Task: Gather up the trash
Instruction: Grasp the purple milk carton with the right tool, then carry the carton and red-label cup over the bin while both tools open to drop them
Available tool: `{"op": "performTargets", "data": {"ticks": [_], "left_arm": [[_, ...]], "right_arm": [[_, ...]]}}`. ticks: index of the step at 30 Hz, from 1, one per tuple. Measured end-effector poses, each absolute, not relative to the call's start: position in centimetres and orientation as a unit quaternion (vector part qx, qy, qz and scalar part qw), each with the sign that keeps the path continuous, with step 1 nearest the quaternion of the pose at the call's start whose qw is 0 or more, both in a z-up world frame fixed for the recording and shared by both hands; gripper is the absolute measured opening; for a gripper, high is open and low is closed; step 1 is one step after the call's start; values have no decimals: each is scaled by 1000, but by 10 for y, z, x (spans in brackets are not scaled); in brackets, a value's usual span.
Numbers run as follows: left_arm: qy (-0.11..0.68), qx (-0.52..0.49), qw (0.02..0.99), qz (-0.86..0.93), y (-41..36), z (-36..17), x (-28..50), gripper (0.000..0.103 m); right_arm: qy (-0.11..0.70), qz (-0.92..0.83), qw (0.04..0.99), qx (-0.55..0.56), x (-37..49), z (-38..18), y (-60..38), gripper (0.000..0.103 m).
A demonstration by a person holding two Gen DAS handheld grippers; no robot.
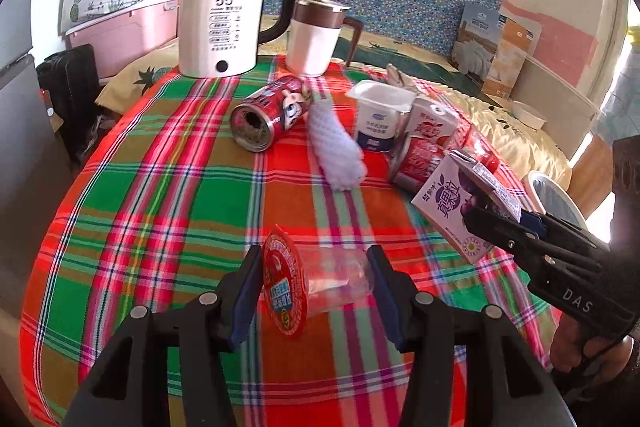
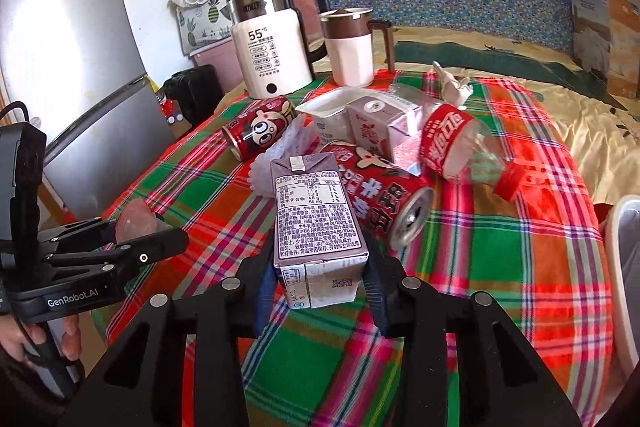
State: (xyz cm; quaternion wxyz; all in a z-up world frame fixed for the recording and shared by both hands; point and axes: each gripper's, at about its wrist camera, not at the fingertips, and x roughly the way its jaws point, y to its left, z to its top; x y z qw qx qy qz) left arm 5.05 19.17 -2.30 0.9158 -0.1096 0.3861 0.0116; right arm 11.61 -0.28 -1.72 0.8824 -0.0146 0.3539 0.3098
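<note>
The left hand-held gripper [image 1: 314, 291] clamps a clear plastic cup [image 1: 320, 283] above the table [image 1: 160, 207]. The right hand-held gripper [image 2: 318, 287] clamps a purple milk carton [image 2: 316, 223]. Beyond lie red cans [image 1: 272, 111] and a kettle [image 1: 220, 23].

Behind the yogurt cup [image 1: 380, 115], the red can [image 1: 418, 163] is half hidden. Right of it, the white bin [image 2: 624, 267] is cut off by the edge. The clear cup [image 1: 332, 281] is blurred, its contents unreadable.
</note>
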Motion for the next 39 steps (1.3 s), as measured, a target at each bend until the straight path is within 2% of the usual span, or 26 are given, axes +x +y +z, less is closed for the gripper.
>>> {"op": "performTargets", "data": {"ticks": [19,39], "left_arm": [[368,-67,926,-53,112,6,74,52],[358,-4,917,-173,-43,20,126,52]], "right_arm": [[325,235,916,25,100,9,-92,40],[313,84,944,61,99,22,-237,40]]}}
